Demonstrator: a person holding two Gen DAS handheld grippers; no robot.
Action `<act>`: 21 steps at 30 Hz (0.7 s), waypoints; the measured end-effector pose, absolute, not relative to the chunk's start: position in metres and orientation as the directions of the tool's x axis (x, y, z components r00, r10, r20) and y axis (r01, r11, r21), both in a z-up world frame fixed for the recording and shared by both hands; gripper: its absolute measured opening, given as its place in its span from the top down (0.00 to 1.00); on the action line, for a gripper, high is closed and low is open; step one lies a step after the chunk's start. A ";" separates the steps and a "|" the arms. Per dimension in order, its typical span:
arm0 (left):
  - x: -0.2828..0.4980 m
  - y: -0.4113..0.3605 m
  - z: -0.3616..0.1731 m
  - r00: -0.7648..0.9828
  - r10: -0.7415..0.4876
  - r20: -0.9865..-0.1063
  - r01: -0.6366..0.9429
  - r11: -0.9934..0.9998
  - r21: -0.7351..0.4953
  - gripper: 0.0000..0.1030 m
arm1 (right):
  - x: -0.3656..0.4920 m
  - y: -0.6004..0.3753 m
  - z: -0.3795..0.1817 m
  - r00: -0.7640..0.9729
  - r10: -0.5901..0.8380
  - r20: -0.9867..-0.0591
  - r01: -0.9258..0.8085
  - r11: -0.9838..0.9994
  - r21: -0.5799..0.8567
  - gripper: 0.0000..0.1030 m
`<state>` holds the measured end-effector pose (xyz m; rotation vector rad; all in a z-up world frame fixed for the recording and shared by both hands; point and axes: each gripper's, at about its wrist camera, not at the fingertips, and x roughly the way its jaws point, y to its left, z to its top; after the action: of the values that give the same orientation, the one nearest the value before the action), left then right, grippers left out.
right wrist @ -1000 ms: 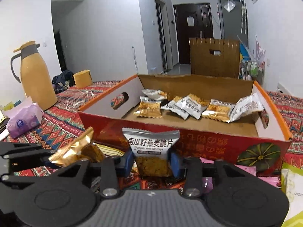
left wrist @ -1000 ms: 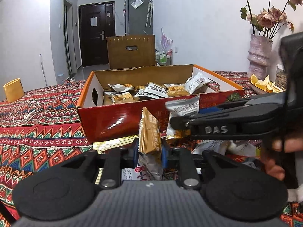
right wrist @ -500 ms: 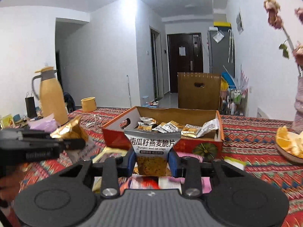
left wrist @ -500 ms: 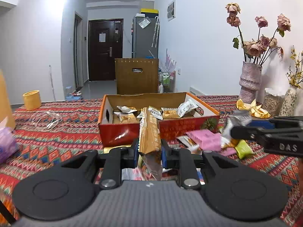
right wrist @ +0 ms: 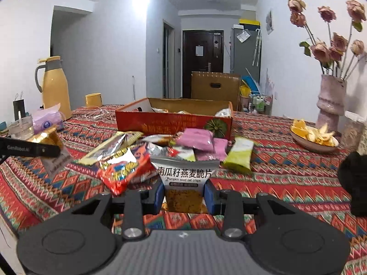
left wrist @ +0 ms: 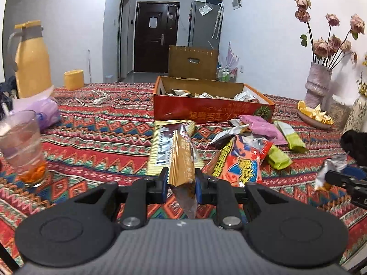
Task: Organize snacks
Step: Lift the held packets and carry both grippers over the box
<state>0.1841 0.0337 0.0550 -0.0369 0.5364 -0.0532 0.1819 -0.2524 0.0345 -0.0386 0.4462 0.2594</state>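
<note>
My left gripper (left wrist: 181, 181) is shut on a gold-brown snack packet (left wrist: 182, 162), held edge-on above the tablecloth. My right gripper (right wrist: 184, 194) is shut on a white pumpkin-seed oat crisps packet (right wrist: 184, 174). An open red cardboard box (left wrist: 213, 112) with several small packets inside stands further back on the table; it also shows in the right wrist view (right wrist: 172, 121). Loose snacks lie between me and the box: a red-orange bag (left wrist: 238, 162), pink packets (right wrist: 197, 139), green-white bars (right wrist: 238, 155), a long yellow striped pack (left wrist: 160, 144). The left gripper with its gold packet shows in the right wrist view (right wrist: 48, 142).
A glass of water (left wrist: 20, 146), a purple tissue pack (left wrist: 43, 112) and a yellow thermos jug (left wrist: 32, 61) stand at the left. A vase of dried roses (right wrist: 330, 100) and a dish of orange peel (right wrist: 314, 135) stand at the right. A white cable (left wrist: 94, 98) lies near the box.
Both grippers have pulled back and away from the box, each still holding its packet. The box now sits much further off and the loose snack pile lies in front.
</note>
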 end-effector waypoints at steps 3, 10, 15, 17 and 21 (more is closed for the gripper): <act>0.175 0.034 0.058 0.865 -0.053 -0.499 0.036 0.998 -0.045 0.78 | 0.174 -0.258 0.033 0.876 0.229 -0.425 -0.238 0.971 0.032 0.66; 0.174 0.025 0.062 0.867 -0.070 -0.493 0.058 0.998 -0.039 0.78 | 0.172 -0.267 0.031 0.878 0.213 -0.428 -0.212 0.976 0.049 0.66; 0.183 0.023 0.062 0.868 -0.075 -0.490 0.062 0.997 -0.042 0.78 | 0.179 -0.265 0.032 0.878 0.219 -0.426 -0.220 0.974 0.048 0.66; 0.189 0.023 0.061 0.865 -0.073 -0.496 0.062 0.997 -0.039 0.78 | 0.184 -0.265 0.031 0.879 0.221 -0.423 -0.221 0.974 0.050 0.66; 0.210 0.022 0.064 0.866 -0.073 -0.495 0.068 0.997 -0.027 0.78 | 0.202 -0.264 0.032 0.872 0.235 -0.430 -0.236 0.970 0.052 0.66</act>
<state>0.2096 0.0217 0.0638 -0.0091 0.5184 -0.0738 0.2019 -0.2643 0.0319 -0.0026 0.4491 0.2460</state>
